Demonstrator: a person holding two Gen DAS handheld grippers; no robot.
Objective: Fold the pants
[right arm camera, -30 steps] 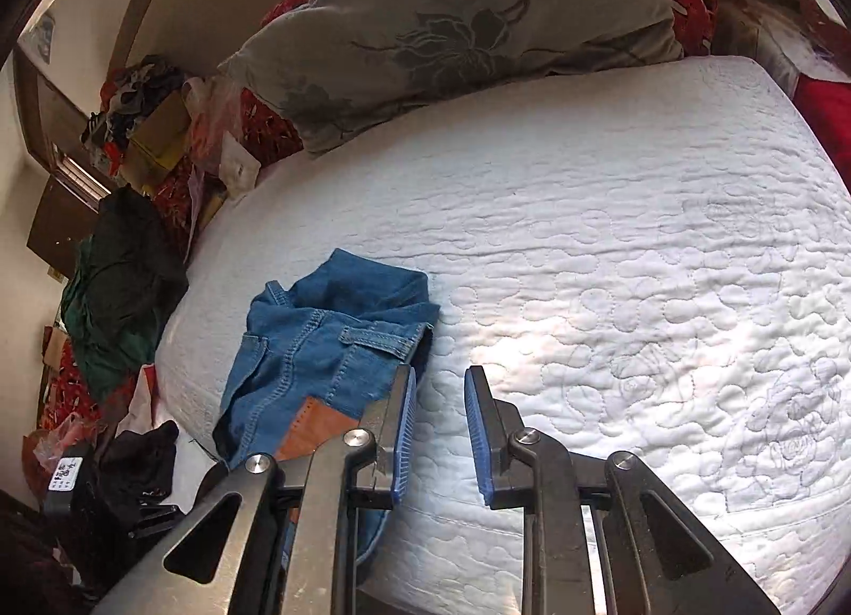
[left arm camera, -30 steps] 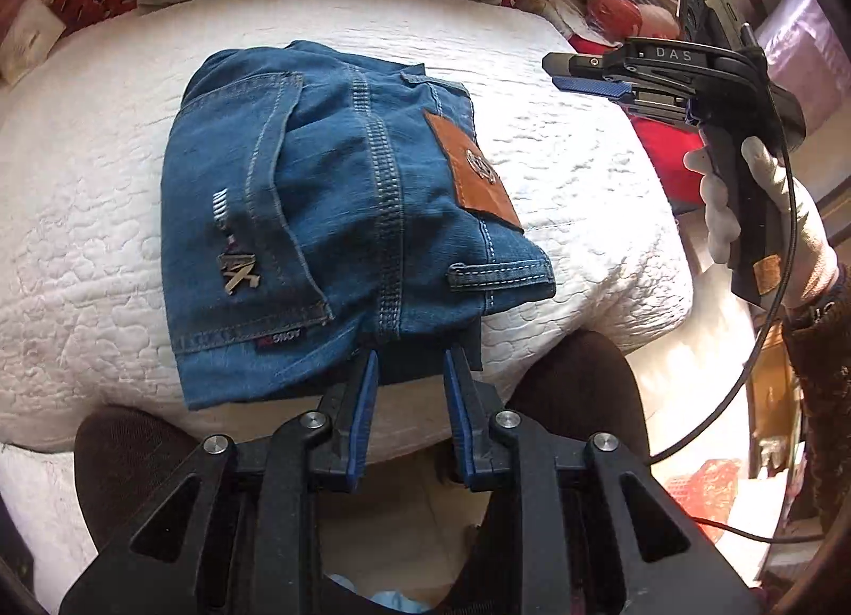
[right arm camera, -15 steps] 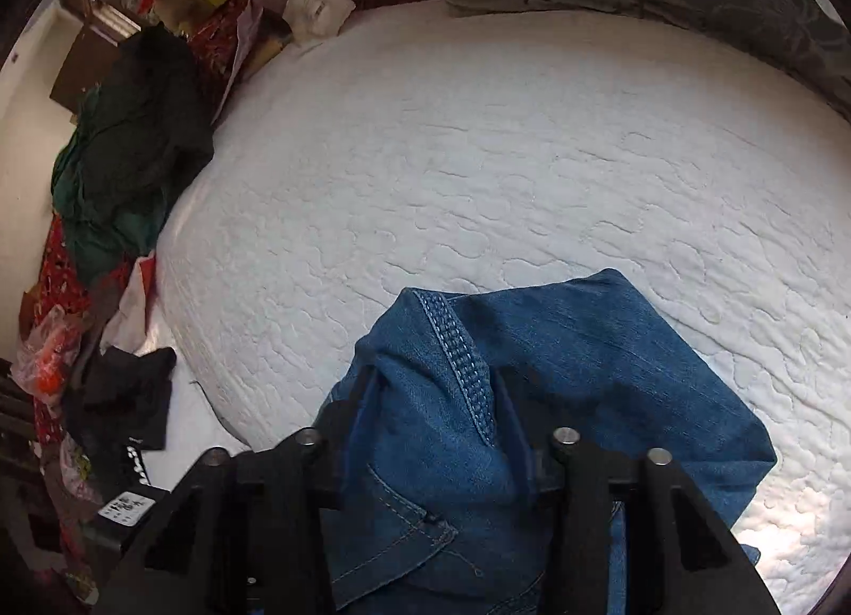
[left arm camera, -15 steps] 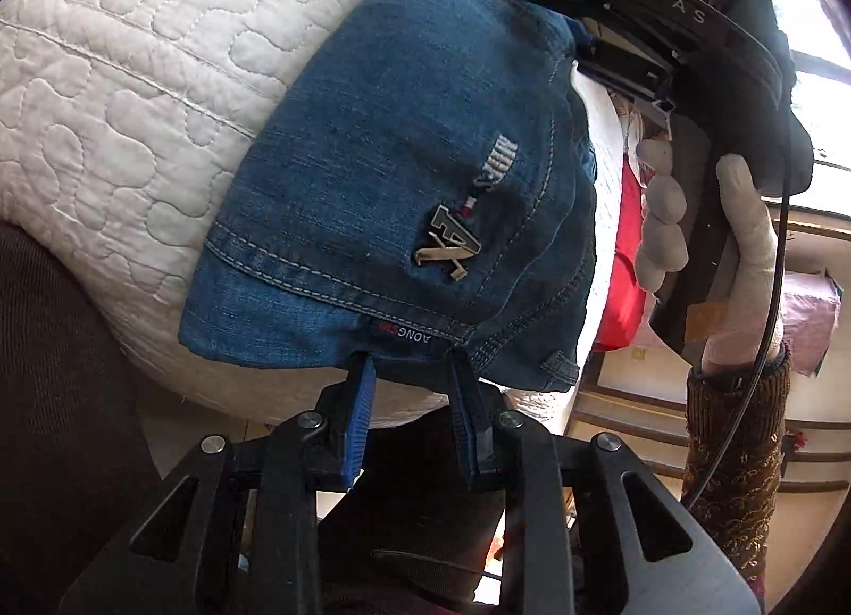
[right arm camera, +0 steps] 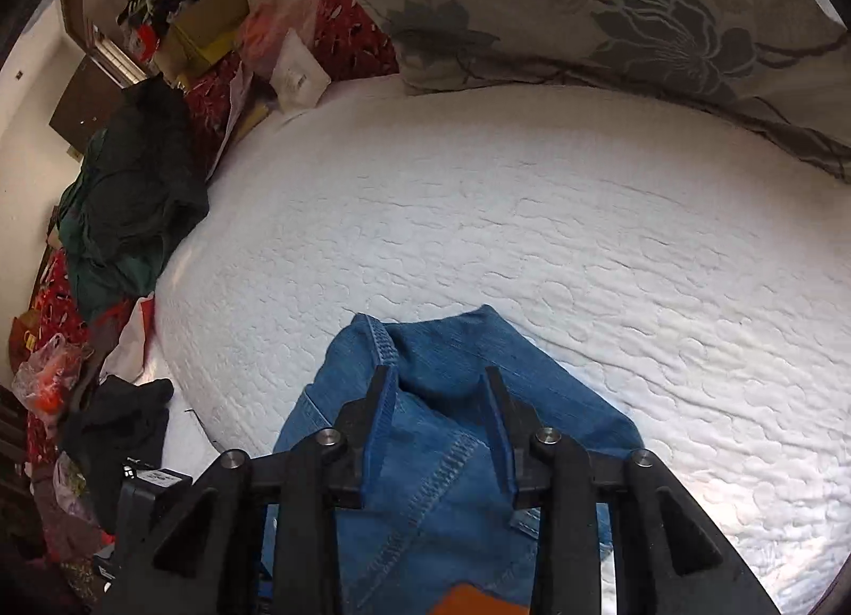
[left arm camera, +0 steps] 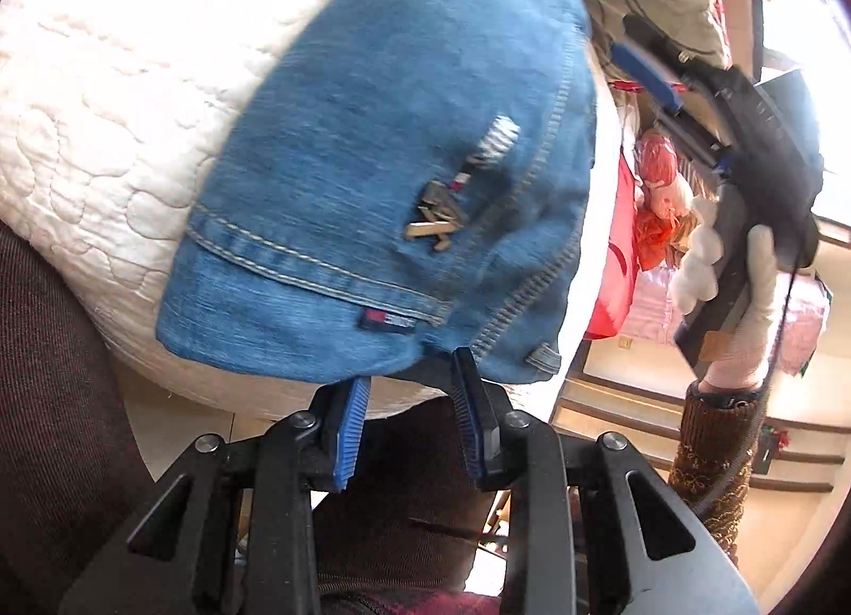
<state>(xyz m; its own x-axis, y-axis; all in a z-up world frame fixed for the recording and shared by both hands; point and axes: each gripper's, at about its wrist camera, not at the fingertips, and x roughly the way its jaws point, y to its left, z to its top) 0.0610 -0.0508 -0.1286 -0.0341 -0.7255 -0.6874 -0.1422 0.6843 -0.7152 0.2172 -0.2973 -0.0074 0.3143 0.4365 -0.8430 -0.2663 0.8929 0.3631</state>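
Note:
The folded blue jeans (left arm camera: 383, 147) lie near the front edge of the white quilted bed (left arm camera: 106, 125), back pocket and metal badge facing up. My left gripper (left arm camera: 412, 370) sits at their near hem. Its jaws are opening, and the hem rests just above the tips with no pad pressing on it. In the right wrist view the jeans (right arm camera: 441, 482) lie under my right gripper (right arm camera: 439, 394), whose jaws are opening with denim showing between the fingers but not pinched. The left wrist view shows the right gripper (left arm camera: 621, 36) in a white-gloved hand (left arm camera: 744, 306), just beyond the jeans' far edge.
A grey floral pillow (right arm camera: 638, 3) lies along the head of the bed. A heap of dark green clothes (right arm camera: 127, 200), bags and boxes crowd the floor on the left. The person's dark trouser legs (left arm camera: 48, 402) stand against the bed's front edge.
The left gripper sank and rolled to the jeans' near hem, then stayed there. The right gripper swung over the jeans, pinched a fold half a second ago, and now stands wide with the fold released.

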